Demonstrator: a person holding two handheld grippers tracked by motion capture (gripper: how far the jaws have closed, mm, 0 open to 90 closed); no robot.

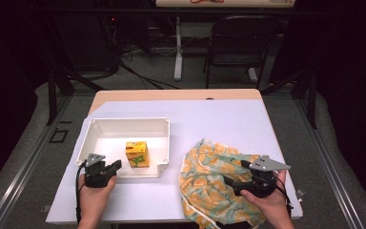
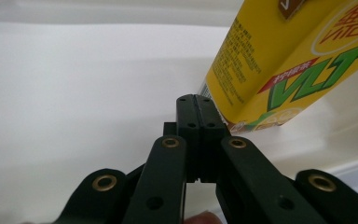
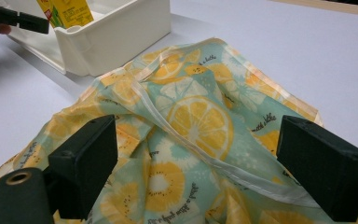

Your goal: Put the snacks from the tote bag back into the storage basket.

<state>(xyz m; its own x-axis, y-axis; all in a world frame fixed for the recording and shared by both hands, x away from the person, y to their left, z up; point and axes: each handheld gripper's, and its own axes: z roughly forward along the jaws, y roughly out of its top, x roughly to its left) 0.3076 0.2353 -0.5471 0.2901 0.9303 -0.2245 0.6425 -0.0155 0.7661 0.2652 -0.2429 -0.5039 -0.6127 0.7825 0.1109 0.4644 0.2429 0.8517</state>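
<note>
While you stand at the near edge, the table (image 1: 228, 119) before you is covered in white with a strip of bare wood along its far edge; beyond it lie a grey floor, cables, a white post and a dark folding chair (image 1: 240, 45) in a dim room.

Your left claw (image 1: 116, 165) sits at the near rim of the white bin (image 1: 124, 125), pointing in over that rim. Its jaws are pressed together with nothing between them, and in the left gripper view their tips lie just beside the lower corner of the yellow drink carton (image 2: 279, 60), which stands tilted on the bin's floor; whether they touch it you cannot tell. The carton is well inside the bin, toward its near right part, beside the notch in the bin's near right corner.

Your right claw (image 1: 236, 174) hovers over the lemon-print cloth bag (image 1: 209, 181), jaws spread wide with the crumpled fabric between them and nothing gripped. In the right gripper view a pale seam of the bag (image 3: 191, 126) runs across the gap between the jaws.

The bag lies on the near right of the table, its lower edge reaching the table's near edge and its left side near the bin's right wall. Bare surface stretches behind the bag and bin to the far edge.
</note>
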